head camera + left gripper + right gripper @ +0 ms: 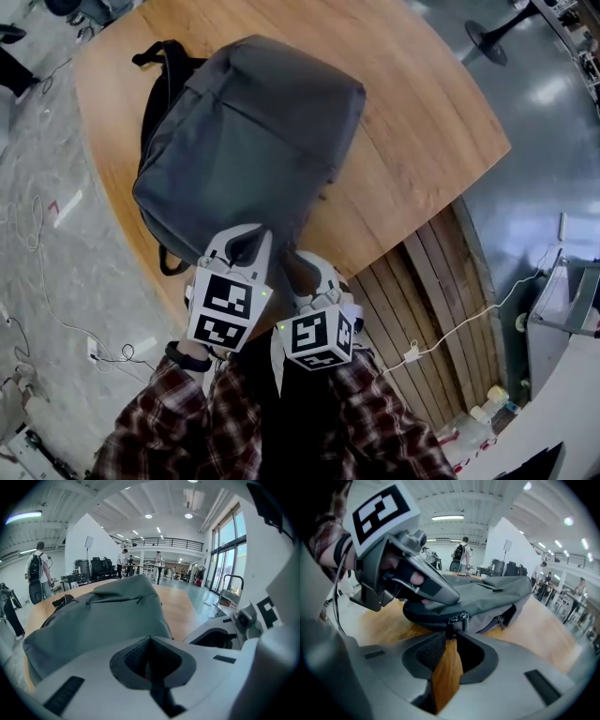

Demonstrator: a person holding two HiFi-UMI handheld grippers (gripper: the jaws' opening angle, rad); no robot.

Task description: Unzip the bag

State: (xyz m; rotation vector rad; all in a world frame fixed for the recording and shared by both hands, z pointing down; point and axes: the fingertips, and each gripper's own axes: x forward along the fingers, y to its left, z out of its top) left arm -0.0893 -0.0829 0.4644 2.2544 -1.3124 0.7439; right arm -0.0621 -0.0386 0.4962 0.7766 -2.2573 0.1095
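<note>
Head view: a round wooden table [431, 112] carries the grey backpack [248, 131], which lies flat with its near end at the table's edge, just in front of the person. The left gripper [249, 239] rests on that near end with its jaws closed together; whether they pinch any fabric I cannot tell. The right gripper [300, 267] sits just beside it, lower on the bag's side wall. In the right gripper view its jaw tips are pinched onto the zipper pull [449, 628], which hangs from one slider, and a second slider [464, 617] sits right against the first.

Two sliders side by side suggest the zip is fully closed. The unzipping looks set up but not begun, with the whole run left to do.

The tabletop is warm-grained wood. Around it lies a polished grey floor [525, 187] with a white cable [459, 324]. The gripper views show a tall hall with a railed mezzanine [159, 541] and people [38, 571] standing well off.
</note>
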